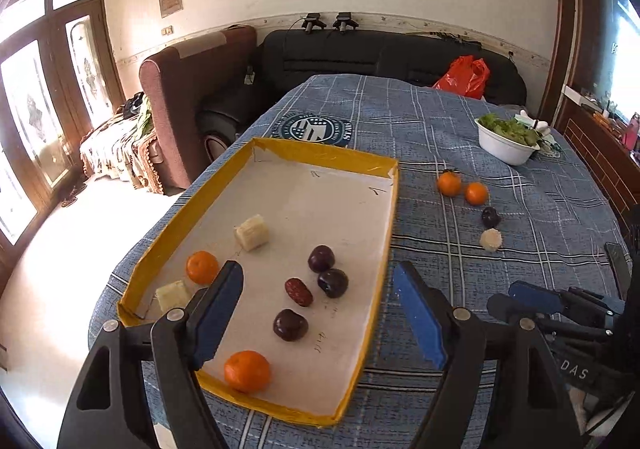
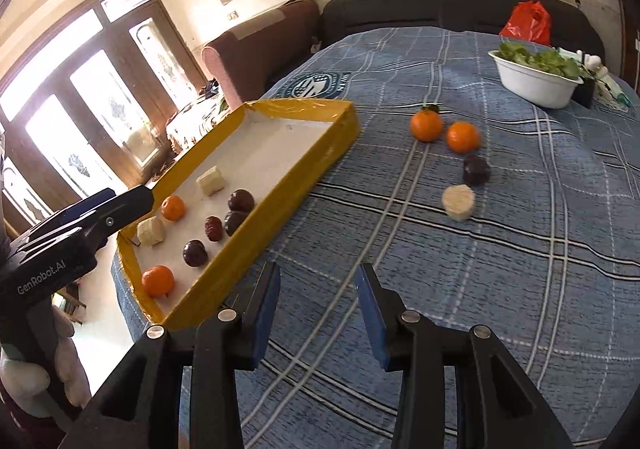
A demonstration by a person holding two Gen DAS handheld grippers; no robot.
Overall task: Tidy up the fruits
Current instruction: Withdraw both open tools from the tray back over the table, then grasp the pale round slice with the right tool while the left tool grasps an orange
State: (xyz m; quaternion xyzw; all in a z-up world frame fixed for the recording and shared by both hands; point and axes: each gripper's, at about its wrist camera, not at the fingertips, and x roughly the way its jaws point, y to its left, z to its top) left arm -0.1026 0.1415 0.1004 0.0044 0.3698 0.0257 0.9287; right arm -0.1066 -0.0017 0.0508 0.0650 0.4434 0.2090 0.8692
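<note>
Blue plaid tablecloth (image 2: 500, 249): yellow-rimmed tray (image 1: 320, 159) holds eight pieces; four loose: two oranges (image 2: 427, 125), plum (image 2: 476, 170), pale chunk (image 2: 458, 201). Left gripper (image 1: 320, 313), right gripper (image 2: 318, 313) both spread, empty. Roughly two-thirds done.

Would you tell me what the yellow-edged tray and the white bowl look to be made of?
Tray: probably cardboard, matte white floor with pen marks, walls wrapped in glossy, wrinkled yellow tape. White bowl: smooth, slightly shiny, likely plastic or ceramic; the look cannot settle which.
</note>
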